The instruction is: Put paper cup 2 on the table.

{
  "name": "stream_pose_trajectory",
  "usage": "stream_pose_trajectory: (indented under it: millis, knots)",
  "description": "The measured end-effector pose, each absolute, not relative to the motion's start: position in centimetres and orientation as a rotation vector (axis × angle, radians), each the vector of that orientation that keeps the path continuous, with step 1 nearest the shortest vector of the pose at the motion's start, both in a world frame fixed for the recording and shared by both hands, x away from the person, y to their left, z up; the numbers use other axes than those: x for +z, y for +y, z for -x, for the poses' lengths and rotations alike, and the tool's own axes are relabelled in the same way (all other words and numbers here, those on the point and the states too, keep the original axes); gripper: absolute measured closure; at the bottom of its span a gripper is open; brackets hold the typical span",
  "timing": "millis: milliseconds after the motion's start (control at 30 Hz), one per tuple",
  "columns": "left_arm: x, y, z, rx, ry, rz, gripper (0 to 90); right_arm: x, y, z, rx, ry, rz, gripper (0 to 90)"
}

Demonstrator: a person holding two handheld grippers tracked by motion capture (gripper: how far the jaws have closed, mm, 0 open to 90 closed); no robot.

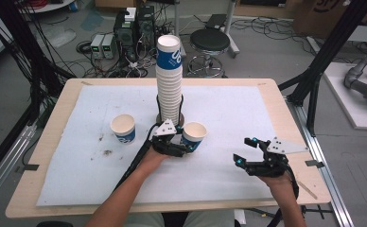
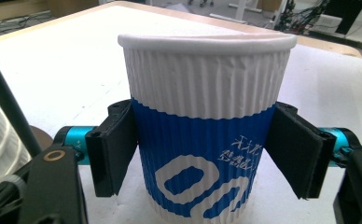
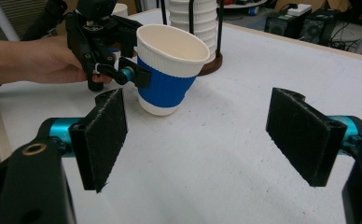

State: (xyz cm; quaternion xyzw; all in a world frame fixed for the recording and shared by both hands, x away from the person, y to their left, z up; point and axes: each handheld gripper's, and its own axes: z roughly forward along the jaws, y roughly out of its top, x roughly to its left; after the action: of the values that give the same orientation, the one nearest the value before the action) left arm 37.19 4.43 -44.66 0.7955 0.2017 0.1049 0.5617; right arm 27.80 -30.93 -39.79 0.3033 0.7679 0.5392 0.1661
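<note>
On the left of the white mat [image 1: 77,156] that covered the table [image 1: 39,156], a lone paper cup [image 1: 123,128] was seen standing upright, white above and blue below, well apart from both tools.

Near the middle, a tall stack of cups [image 1: 169,78] was seen rising from a round dark base, held between thin black rods. Just in front of it and slightly to its right, a second cup [image 1: 194,135] was set upright on the mat, with its base resting on the surface. The left tool [image 1: 179,142] was brought around this cup: in the left tool's own view the cup [image 2: 207,135] was seen between the two black pads [image 2: 116,149], the left pad lying against the blue band and the right pad close beside the wall, with contact there not clearly told. No earlier picture was offered for comparison. The cup's rim looked slightly squeezed out of round. From the right tool's view the same cup [image 3: 170,70] was seen gripped from the side by the left tool [image 3: 132,74], the hand behind it.

Further right, the right tool [image 1: 246,150] was held low over the bare mat, well apart from the cups, its jaws spread wide with nothing between them.
</note>
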Motion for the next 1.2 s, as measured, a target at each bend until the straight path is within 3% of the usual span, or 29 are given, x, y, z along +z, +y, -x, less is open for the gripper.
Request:
stream_pose_trajectory:
  millis: [500,600,733,1200]
  knots:
    - [-45.1,5.8,-35.9,0.272,0.533,-1.913,23.9,-39.8,-30.7,-27.8,1.537,2.196,-0.858,21.1]
    - [-45.1,6.0,-35.8,0.265,0.565,-1.907,16.4,-39.8,-30.7,-27.8,1.537,2.196,-0.859,21.1]
    - [-44.9,6.7,-35.3,0.256,0.572,-1.899,15.9,-39.8,-30.7,-27.8,1.538,2.197,-0.861,21.1]
    - [-41.3,10.9,-32.6,0.318,0.536,-1.774,15.9,-39.8,-30.9,-27.7,1.534,2.180,-0.866,21.1]
